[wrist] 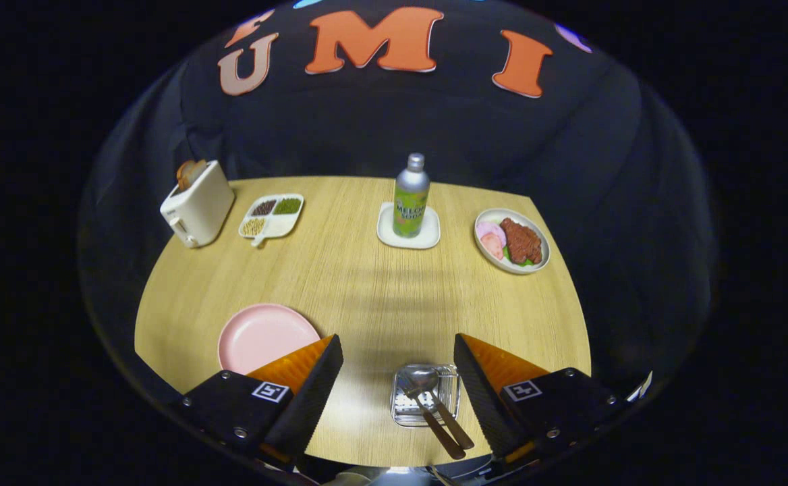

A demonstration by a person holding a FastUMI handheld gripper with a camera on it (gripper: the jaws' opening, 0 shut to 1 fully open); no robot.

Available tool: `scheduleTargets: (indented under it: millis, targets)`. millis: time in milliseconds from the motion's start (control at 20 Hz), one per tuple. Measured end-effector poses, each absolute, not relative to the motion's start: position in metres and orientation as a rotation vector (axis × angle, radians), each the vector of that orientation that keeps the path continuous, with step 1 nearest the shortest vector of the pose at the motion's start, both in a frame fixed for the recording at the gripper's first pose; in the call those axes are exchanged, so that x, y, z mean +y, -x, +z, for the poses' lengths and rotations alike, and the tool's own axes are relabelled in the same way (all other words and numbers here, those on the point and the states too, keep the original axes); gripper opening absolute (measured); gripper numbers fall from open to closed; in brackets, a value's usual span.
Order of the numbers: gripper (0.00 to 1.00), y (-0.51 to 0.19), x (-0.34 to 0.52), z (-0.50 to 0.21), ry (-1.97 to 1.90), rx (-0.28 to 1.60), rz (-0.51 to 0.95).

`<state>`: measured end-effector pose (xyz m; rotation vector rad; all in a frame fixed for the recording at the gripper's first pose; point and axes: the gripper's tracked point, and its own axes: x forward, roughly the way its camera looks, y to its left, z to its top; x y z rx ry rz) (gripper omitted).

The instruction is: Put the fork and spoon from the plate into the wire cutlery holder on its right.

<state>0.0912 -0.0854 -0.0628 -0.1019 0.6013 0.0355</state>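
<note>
Now cutlery [434, 405] between spread tool [399, 368] fingers

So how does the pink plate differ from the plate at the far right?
The pink plate lies bare beside the open gripper; the far plate is white and holds meat and sliced food. The pink one looks rounder, the far one more oval. Both rest flat on the wooden table.

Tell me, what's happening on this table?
Someone is tidying cutlery with a hand-held gripper. Its two fingers are wide open and hold nothing. Between them sits the wire cutlery holder, with the spoon and another brown-handled piece already resting in it, handles sticking out. The pink plate beside it is bare. Farther back stand a toaster, a bottle and a plate of food.
</note>
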Motion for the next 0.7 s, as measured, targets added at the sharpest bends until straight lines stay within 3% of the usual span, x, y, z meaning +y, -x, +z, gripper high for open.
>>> scheduleTargets:
  millis: [350, 700]
  targets:
    - [0.99, -0.089, -0.081, 0.040, 0.067, 0.220, -0.027]
    - [0.99, -0.058, -0.080, 0.104, 0.051, -0.038, -0.025]
